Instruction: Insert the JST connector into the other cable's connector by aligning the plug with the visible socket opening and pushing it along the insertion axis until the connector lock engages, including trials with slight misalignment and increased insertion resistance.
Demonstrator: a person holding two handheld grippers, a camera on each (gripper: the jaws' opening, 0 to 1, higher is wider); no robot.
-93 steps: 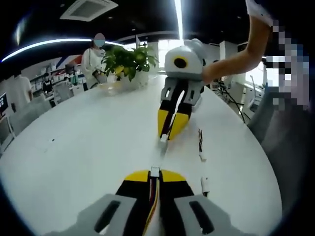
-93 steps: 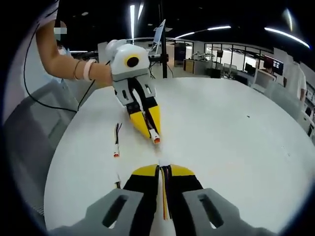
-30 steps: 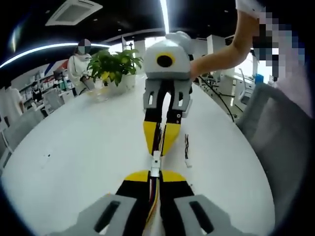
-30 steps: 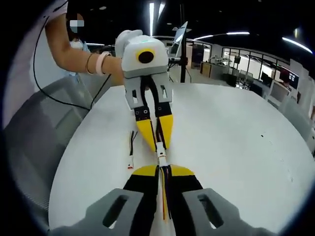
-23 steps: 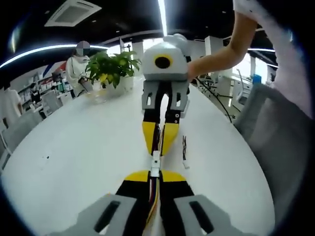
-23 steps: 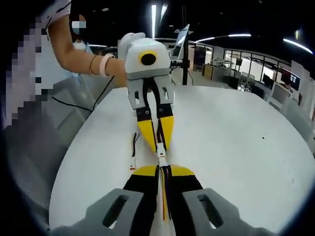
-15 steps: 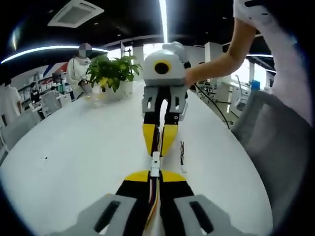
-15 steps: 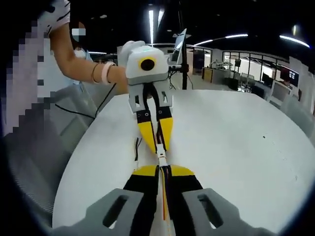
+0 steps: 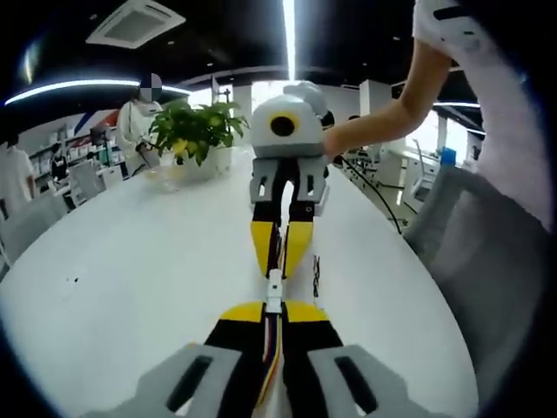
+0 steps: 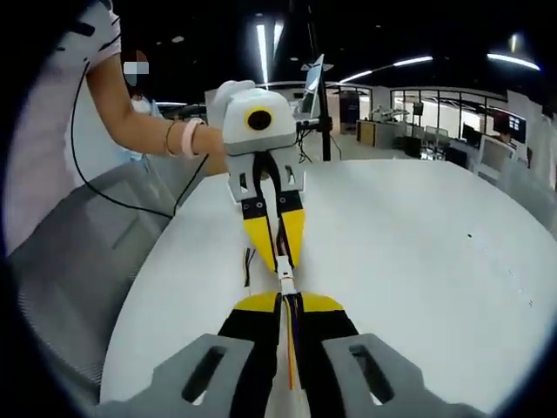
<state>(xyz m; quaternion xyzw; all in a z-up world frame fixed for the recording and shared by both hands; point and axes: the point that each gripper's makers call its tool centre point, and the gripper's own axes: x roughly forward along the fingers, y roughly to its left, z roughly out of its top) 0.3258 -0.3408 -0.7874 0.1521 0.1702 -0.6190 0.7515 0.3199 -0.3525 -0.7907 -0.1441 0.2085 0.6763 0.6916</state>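
Observation:
In the left gripper view my left gripper (image 9: 274, 307) rises from the bottom, shut on a cable with coloured wires. Its white JST connector (image 9: 274, 290) sticks out past the yellow tips. My right gripper (image 9: 278, 271) faces it from above, shut on the other cable, tip to tip with the left. The two white connectors meet end to end between the tips; I cannot tell whether the lock is engaged. The right gripper view mirrors this: the right gripper (image 10: 287, 299) at the bottom, the left gripper (image 10: 281, 262) opposite, the joined connectors (image 10: 285, 282) between them.
All this sits over a round white table (image 9: 130, 261). A spare cable (image 9: 315, 272) lies on it beside the grippers, also the spare cable (image 10: 248, 261). A potted plant (image 9: 193, 131) stands at the table's far side. A grey chair (image 10: 96, 252) is at the table's edge.
Three seconds ago the two connectors were apart; the grippers have closed the gap and the connectors now meet. Over the last second both grippers held almost still.

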